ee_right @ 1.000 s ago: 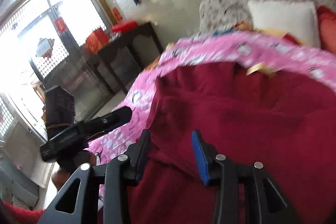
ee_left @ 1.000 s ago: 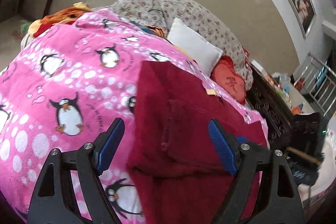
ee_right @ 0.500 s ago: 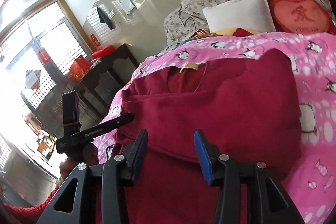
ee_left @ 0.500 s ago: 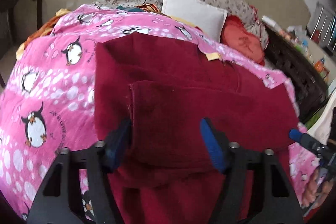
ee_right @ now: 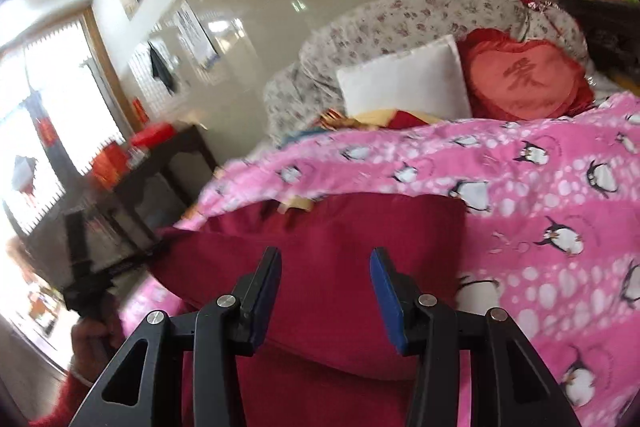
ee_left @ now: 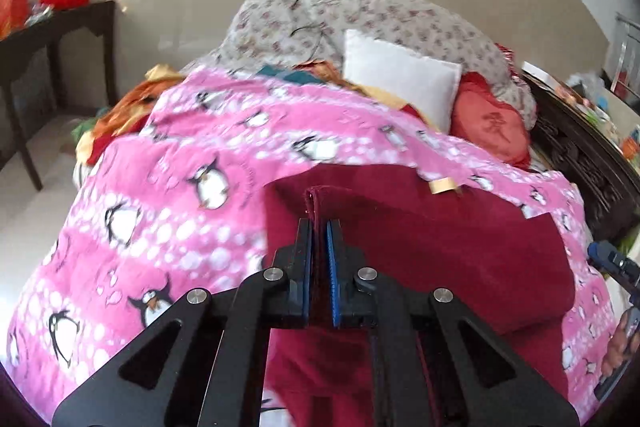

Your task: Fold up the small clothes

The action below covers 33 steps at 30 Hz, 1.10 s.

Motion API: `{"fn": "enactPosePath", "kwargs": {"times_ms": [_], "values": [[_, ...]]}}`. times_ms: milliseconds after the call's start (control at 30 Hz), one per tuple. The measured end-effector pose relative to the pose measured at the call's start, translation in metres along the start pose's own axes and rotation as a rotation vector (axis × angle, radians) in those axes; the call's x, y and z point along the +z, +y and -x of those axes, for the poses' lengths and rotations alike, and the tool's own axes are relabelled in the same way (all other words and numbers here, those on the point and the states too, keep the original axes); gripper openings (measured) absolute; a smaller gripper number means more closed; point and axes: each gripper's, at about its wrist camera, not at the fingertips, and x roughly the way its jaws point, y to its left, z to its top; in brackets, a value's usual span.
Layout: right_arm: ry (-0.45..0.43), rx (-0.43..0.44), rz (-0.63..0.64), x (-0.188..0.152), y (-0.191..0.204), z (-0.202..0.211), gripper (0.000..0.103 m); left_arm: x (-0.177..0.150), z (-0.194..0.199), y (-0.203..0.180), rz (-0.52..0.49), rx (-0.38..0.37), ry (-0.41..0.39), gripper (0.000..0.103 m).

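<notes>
A dark red garment (ee_left: 460, 251) lies partly folded on a pink penguin blanket (ee_left: 180, 227). My left gripper (ee_left: 319, 227) is shut on a raised fold of the garment's left edge, pinched between its blue pads. In the right wrist view the same red garment (ee_right: 340, 239) lies under my right gripper (ee_right: 325, 259), which is open with its fingers just above the cloth and holds nothing. The left gripper (ee_right: 88, 275) and the hand holding it show at the left of that view.
A white pillow (ee_left: 396, 83), a red heart cushion (ee_left: 492, 127) and a floral bolster (ee_left: 380, 23) lie at the bed's head. A dark side table (ee_left: 52, 39) stands left of the bed. A dark carved bed frame (ee_left: 580, 167) runs along the right.
My left gripper has closed on a fold of the red garment and lifted it. My right gripper has stayed open and shifted over the garment's front edge.
</notes>
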Motion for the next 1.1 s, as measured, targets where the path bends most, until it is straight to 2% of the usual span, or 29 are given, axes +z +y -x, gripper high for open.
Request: {"fn": "enactPosePath", "kwargs": {"times_ms": [133, 167, 233, 400, 500, 567, 633, 667, 700, 867, 1000, 1100], "values": [[0.166, -0.105, 0.038, -0.021, -0.014, -0.042, 0.044, -0.027, -0.030, 0.008, 0.002, 0.016, 0.091, 0.006], [0.180, -0.132, 0.058, -0.025, -0.019, -0.048, 0.043, -0.031, -0.035, 0.009, 0.003, 0.011, 0.108, 0.006], [0.164, -0.141, 0.088, -0.028, -0.020, -0.048, 0.043, -0.036, -0.037, 0.009, 0.011, 0.005, 0.121, 0.006], [0.133, -0.138, 0.109, -0.023, -0.002, -0.019, 0.043, -0.032, -0.018, 0.011, 0.033, -0.012, 0.109, 0.007], [0.164, -0.145, 0.187, -0.039, 0.012, -0.010, 0.043, -0.036, -0.010, 0.014, 0.052, -0.031, 0.108, 0.029], [0.220, -0.229, 0.230, -0.051, 0.011, -0.026, 0.044, -0.043, -0.011, 0.015, 0.063, -0.037, 0.112, 0.056], [0.253, -0.237, 0.213, -0.062, 0.002, -0.041, 0.044, -0.049, -0.019, 0.012, 0.064, -0.026, 0.145, 0.057], [0.241, -0.235, 0.210, -0.063, 0.003, -0.039, 0.044, -0.052, -0.022, 0.012, 0.063, -0.020, 0.172, 0.057], [0.231, -0.233, 0.212, -0.062, 0.007, -0.032, 0.044, -0.056, -0.021, 0.011, 0.063, -0.026, 0.194, 0.057], [0.245, -0.163, 0.164, -0.066, 0.014, 0.017, 0.044, -0.076, 0.016, 0.012, 0.042, -0.053, 0.194, 0.057], [0.288, -0.127, 0.126, -0.083, 0.008, 0.056, 0.046, -0.100, 0.046, 0.018, 0.091, -0.108, 0.223, 0.057], [0.296, -0.113, 0.062, -0.096, -0.005, 0.063, 0.047, -0.114, 0.053, 0.019, 0.125, -0.127, 0.244, 0.059]]}}
